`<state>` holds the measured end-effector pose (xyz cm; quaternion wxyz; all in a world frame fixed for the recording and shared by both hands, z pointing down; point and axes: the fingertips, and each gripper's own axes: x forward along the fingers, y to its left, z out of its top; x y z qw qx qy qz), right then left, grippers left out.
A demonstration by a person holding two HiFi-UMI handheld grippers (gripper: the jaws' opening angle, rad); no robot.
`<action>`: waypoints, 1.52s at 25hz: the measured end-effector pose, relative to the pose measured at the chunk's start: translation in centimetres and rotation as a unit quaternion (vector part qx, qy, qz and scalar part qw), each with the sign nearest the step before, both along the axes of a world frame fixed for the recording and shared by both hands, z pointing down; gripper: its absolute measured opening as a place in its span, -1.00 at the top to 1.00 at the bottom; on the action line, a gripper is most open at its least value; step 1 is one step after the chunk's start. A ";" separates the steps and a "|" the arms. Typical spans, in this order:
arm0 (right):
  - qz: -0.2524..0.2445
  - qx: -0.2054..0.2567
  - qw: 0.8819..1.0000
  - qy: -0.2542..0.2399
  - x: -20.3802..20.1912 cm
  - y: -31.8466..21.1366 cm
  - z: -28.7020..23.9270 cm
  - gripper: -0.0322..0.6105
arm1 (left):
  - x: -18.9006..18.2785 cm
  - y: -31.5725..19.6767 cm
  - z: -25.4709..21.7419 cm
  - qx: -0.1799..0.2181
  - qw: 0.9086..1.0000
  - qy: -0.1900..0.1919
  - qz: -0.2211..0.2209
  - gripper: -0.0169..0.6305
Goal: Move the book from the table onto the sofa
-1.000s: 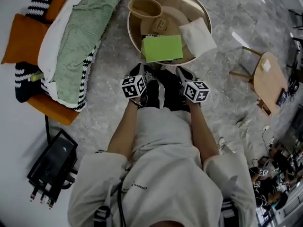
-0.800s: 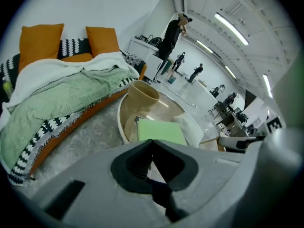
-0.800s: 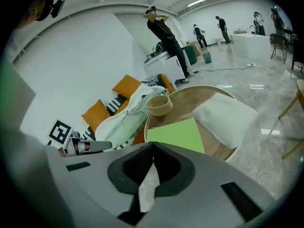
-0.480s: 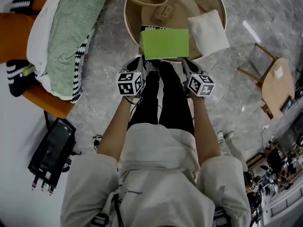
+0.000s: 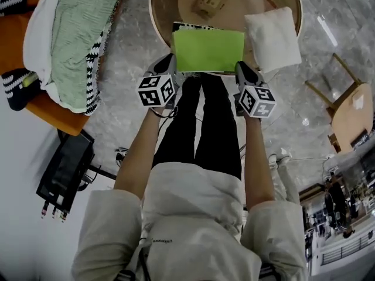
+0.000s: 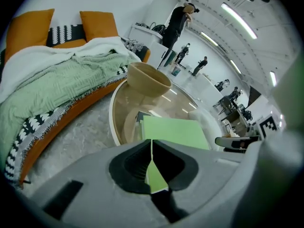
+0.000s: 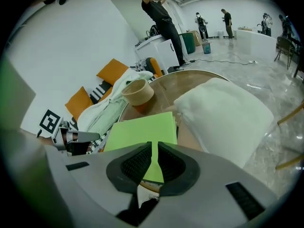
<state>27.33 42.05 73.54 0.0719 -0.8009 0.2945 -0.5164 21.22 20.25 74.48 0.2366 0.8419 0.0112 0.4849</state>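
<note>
At the top centre of the head view, the green book [image 5: 208, 50] lies flat on the round table [image 5: 167, 10], near its front edge. A white pillow [image 5: 272, 37] sits just to its right. The left gripper [image 5: 169, 63] is just beside the book's lower left corner and the right gripper [image 5: 241, 69] beside its lower right corner. Both have their jaws closed together with nothing between them. The sofa [image 5: 53, 107], draped with a green blanket [image 5: 73, 34], fills the upper left.
</note>
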 end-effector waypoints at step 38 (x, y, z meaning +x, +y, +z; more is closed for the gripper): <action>-0.067 -0.046 0.995 -0.049 1.3 -1.9 4.1 0.12 | 1.1 2.5 3.9 -0.058 0.994 -0.052 -0.070 0.24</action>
